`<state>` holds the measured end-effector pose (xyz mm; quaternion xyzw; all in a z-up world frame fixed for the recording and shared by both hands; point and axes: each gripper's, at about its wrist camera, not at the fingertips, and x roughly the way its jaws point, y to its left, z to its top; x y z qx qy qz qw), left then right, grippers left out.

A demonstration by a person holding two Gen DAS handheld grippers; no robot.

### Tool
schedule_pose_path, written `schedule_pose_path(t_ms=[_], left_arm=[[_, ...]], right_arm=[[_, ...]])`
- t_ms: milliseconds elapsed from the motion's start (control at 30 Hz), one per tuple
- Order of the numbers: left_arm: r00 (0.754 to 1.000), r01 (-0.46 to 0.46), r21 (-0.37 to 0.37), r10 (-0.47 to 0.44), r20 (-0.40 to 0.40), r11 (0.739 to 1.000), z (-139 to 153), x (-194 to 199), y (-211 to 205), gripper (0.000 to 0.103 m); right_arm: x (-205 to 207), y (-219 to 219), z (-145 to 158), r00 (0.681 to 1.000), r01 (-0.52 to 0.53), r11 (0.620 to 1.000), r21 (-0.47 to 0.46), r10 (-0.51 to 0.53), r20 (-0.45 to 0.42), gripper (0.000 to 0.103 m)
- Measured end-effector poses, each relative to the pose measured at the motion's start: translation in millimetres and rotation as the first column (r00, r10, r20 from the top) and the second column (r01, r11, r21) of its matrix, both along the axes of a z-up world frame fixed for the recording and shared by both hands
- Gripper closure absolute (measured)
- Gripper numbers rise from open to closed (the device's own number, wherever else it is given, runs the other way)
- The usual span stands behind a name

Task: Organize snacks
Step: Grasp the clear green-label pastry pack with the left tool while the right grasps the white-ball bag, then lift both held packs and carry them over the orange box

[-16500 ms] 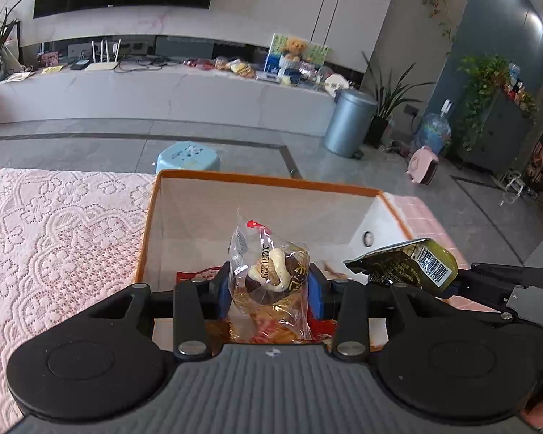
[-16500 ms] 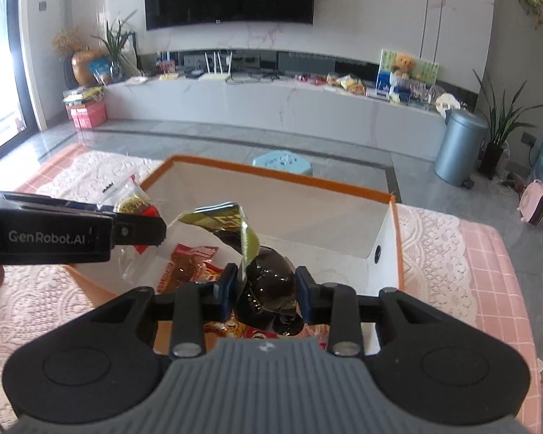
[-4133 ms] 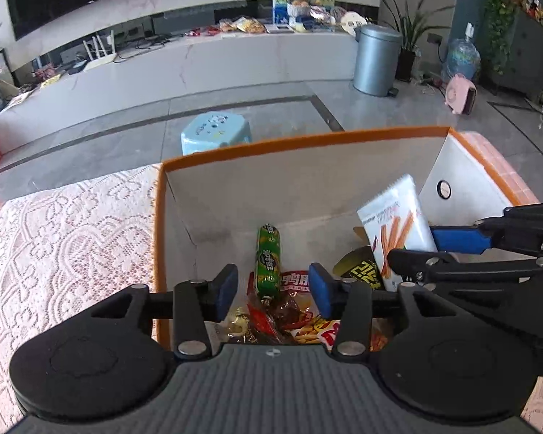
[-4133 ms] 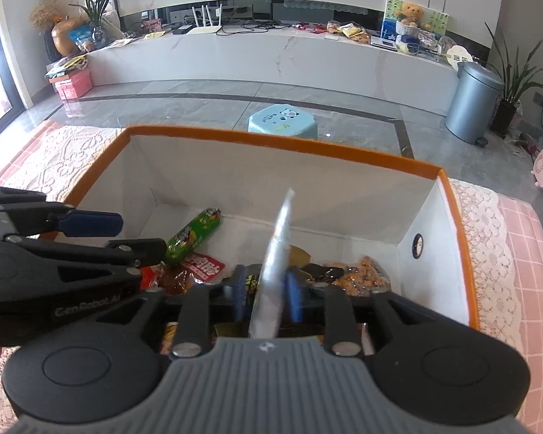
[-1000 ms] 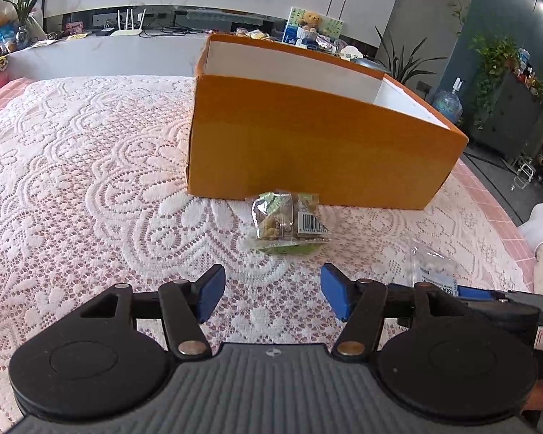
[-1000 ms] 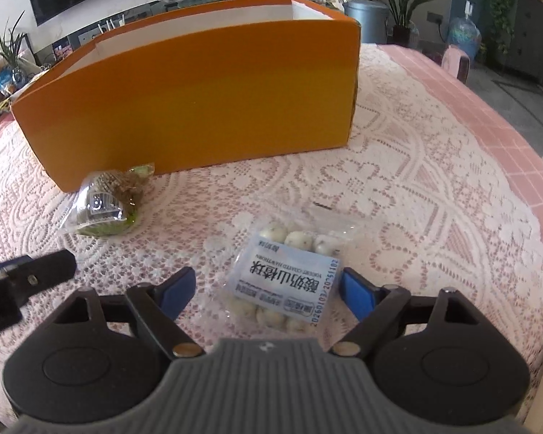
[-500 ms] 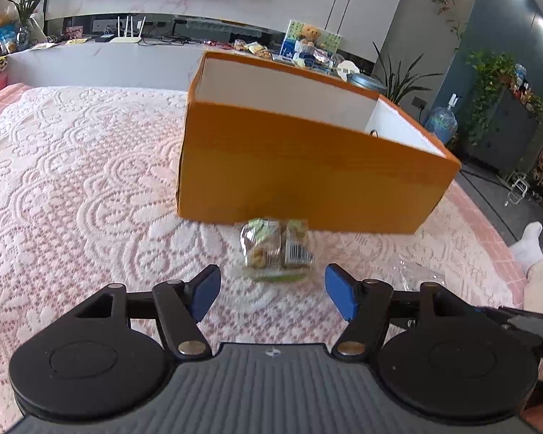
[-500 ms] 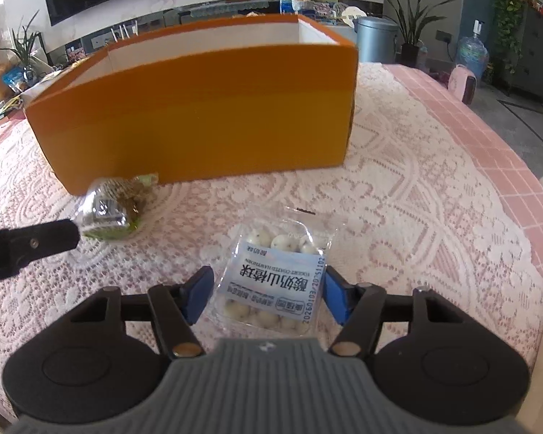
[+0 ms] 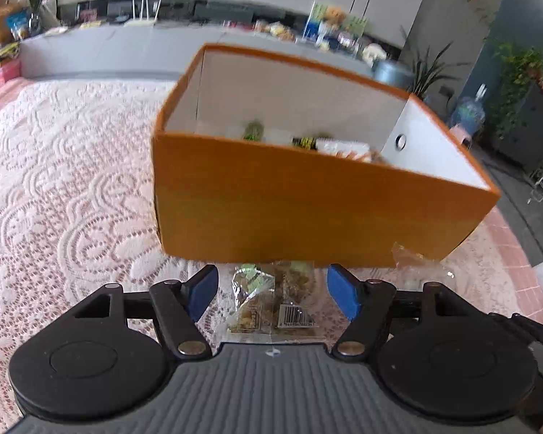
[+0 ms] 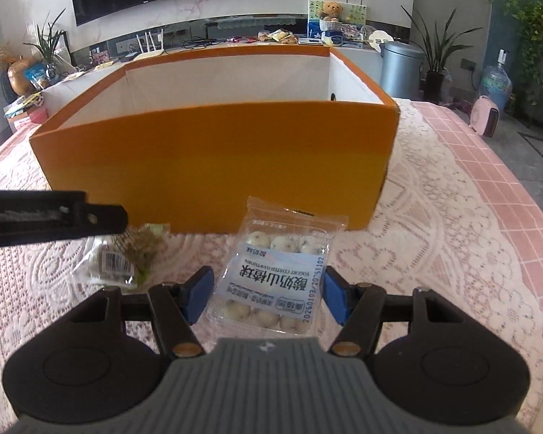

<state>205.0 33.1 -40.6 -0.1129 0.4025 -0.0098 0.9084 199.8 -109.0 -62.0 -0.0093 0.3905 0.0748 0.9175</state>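
Pads of the right gripper stand just off both edges of the yogurt-ball packet; its jaws have just been closing around the packet, yet no squeeze shows, so nothing is gripped. The left gripper, whose jaws have just been opening, straddles the green nut packet with clear gaps either side. Both packets lie on the lace tablecloth, just in front of the orange box, which already holds snacks. Judged step: picking up the last two. Next, each pair should pinch firmly, then lift over the box's near wall.
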Motion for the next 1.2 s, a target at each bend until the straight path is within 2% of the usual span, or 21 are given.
schedule_pose_path(t_ms=[167, 267, 333, 467, 733, 800, 967, 1200], left_arm=[[0.996, -0.01, -0.007, 0.009, -0.088, 1.0, -12.8, 14.4, -2.6, 0.022], [0.99, -0.02, -0.006, 0.018, -0.14, 1.0, -21.4, 21.1, -3.5, 0.028], [0.984, -0.025, -0.018, 0.021, -0.176, 1.0, -27.3, 25.6, -3.4, 0.029], [0.982, -0.026, 0.0, 0.025, -0.189, 1.0, -30.3, 30.3, -5.6, 0.037], [0.991, 0.007, 0.044, 0.0, -0.137, 0.999, -35.2, 25.4, -15.8, 0.049], [0.992, 0.014, 0.049, -0.008, -0.125, 0.999, -32.9, 20.0, -16.1, 0.056], [0.994, 0.018, 0.056, -0.012, -0.112, 0.998, -24.8, 2.0, -11.1, 0.058], [0.997, 0.068, 0.046, -0.065, -0.052, 0.997, 5.0, -30.6, -10.5, 0.058]], right_arm=[[3.2, 2.6, -6.6, 1.0, -0.021, 1.0, 0.004, 0.021, -0.007, 0.04], [4.3, 4.1, -11.6, 0.999, -0.031, 1.0, 0.0, 0.031, -0.014, 0.04], [4.4, 4.5, -14.4, 0.999, -0.038, 0.999, 0.002, 0.038, -0.019, 0.04], [5.6, 4.6, -20.3, 0.998, -0.043, 0.999, 0.004, 0.043, -0.038, 0.04], [6.8, 4.4, -27.3, 0.998, -0.048, 0.999, 0.004, 0.048, -0.05, 0.04], [4.5, 5.3, -27.9, 0.998, -0.048, 0.999, 0.003, 0.048, -0.045, 0.04], [-1.6, 9.7, -23.6, 0.998, -0.062, 0.997, -0.044, 0.062, -0.015, 0.041], [-15.5, 6.7, -3.0, 0.996, -0.093, 0.995, -0.021, 0.093, 0.013, 0.041]])
